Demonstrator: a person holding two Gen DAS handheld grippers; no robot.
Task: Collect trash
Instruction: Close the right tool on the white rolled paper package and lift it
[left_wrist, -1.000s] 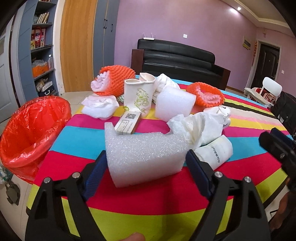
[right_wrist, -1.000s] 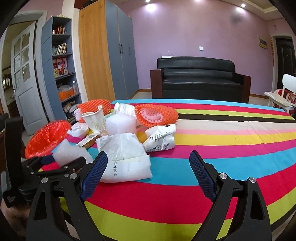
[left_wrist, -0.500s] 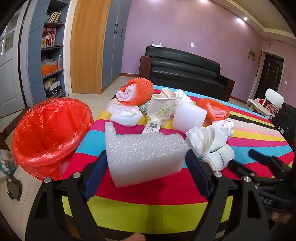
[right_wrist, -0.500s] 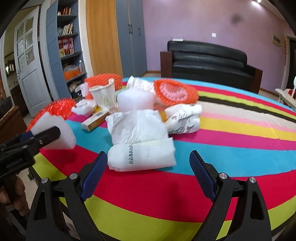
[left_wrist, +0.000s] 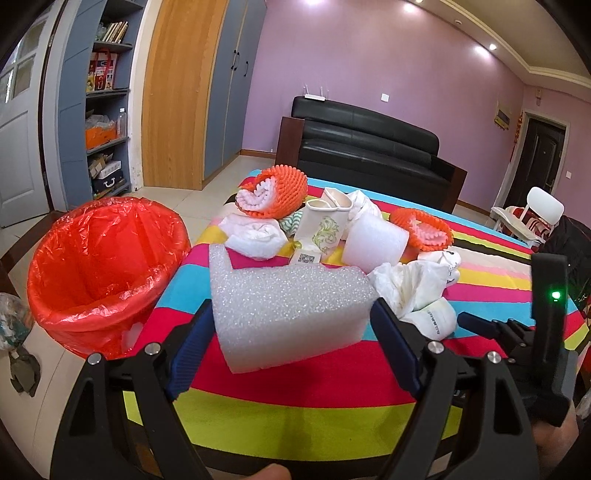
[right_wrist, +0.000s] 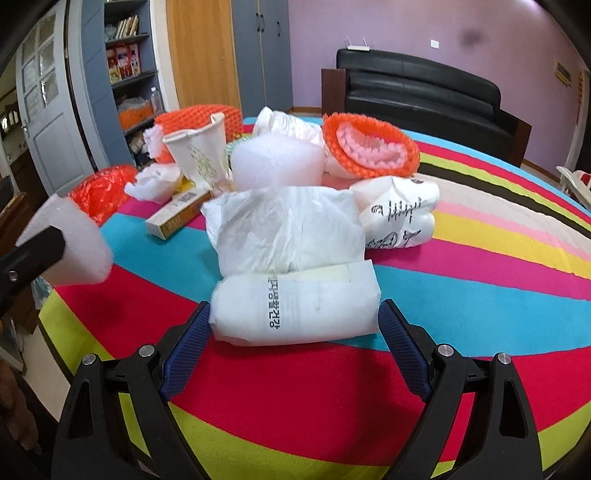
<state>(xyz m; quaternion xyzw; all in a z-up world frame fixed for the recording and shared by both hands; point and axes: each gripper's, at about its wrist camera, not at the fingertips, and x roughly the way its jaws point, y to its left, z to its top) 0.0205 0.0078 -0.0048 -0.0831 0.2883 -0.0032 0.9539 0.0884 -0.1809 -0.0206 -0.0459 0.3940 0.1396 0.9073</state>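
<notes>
The fingers of the left gripper (left_wrist: 291, 325) are clamped on a foam block (left_wrist: 288, 306), which should be carried left over the red-lined bin (left_wrist: 103, 266) beyond the surface's edge. The right gripper (right_wrist: 295, 325) is spread wide around a rolled white packet (right_wrist: 295, 306); contact cannot be judged, and the bin's bottom is hidden.

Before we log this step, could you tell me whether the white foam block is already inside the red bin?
No, the foam block sits between the left gripper pads, beside the red bin.

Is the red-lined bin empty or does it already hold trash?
Looks empty. The left wrist view looks into the red-lined bin and shows only crinkled liner down to the visible bottom; the near inside wall is hidden.
</notes>
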